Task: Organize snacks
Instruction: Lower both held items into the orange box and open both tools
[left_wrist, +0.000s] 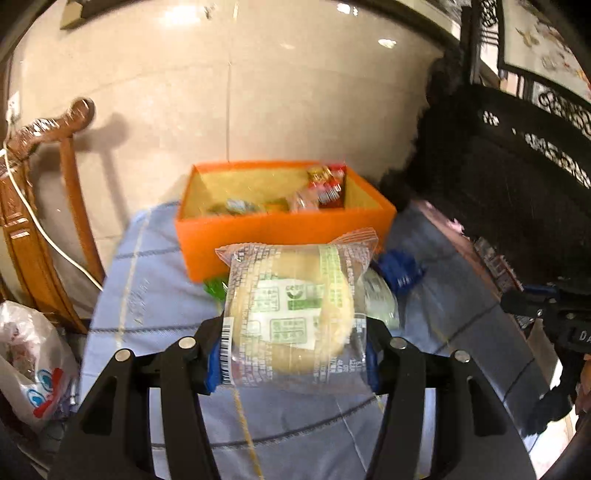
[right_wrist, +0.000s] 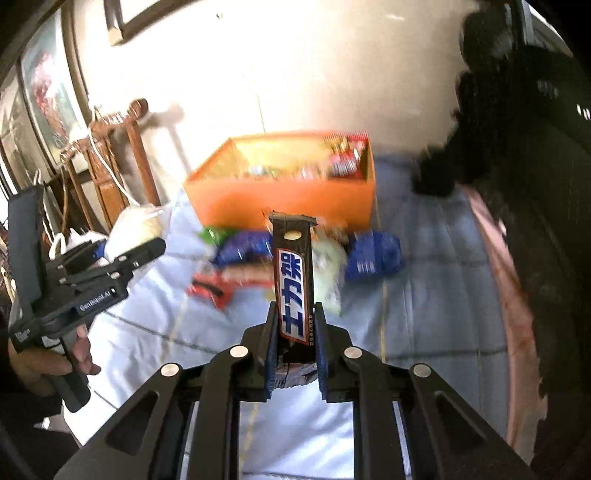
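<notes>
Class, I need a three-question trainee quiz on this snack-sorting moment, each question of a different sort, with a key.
1. True or false: the orange box already holds some snacks.
2. What does the left gripper hold? A) a wrapped round bun B) a can C) nothing
3. Fill in: the right gripper is shut on a dark chocolate ____.

Key: 1 true; 2 A; 3 bar.
</notes>
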